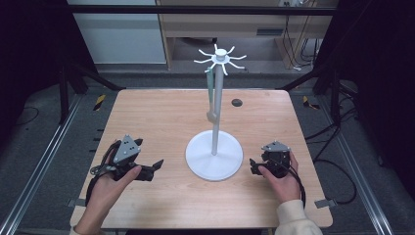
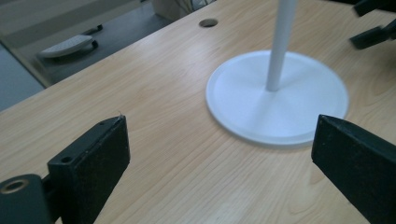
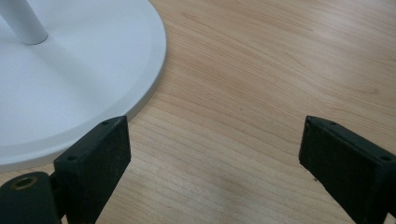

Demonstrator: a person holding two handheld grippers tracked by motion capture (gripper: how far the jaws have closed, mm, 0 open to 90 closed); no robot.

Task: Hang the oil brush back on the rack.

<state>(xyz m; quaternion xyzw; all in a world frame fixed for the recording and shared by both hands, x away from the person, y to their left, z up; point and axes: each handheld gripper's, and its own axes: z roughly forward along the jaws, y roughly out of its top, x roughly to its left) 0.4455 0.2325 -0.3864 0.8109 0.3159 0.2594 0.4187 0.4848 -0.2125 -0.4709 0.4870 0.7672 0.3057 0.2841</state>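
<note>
Both tools rest low on the tabletop [image 1: 147, 107], one on each side of a white stand [image 1: 214, 122]. The left tool [image 1: 155, 166] lies just left of the stand's round base [image 1: 214, 161] with its jaws spread wide and pointed toward it; in the left gripper view the base [image 2: 278, 100] and the pole [image 2: 281, 42] lie ahead, with nothing between the jaws but bare wood. The right tool [image 1: 253, 165] sits just right of the base, also wide open and empty; in the right gripper view the rim of the base [image 3: 140, 93] passes close beside one jaw.

At the top of the pole sits a ring of curved hooks [image 1: 220, 58]. From one hook on the left side hangs a pale greenish strap-like thing [image 1: 211, 95], down alongside the pole, its lower end above the base; what it is exactly I cannot tell.

My reading is that the hands are parked symmetrically so that either tool can reach up for the hanging piece, and the wide flat base keeps the tall stand from tipping when something is pulled from its hooks.
</note>
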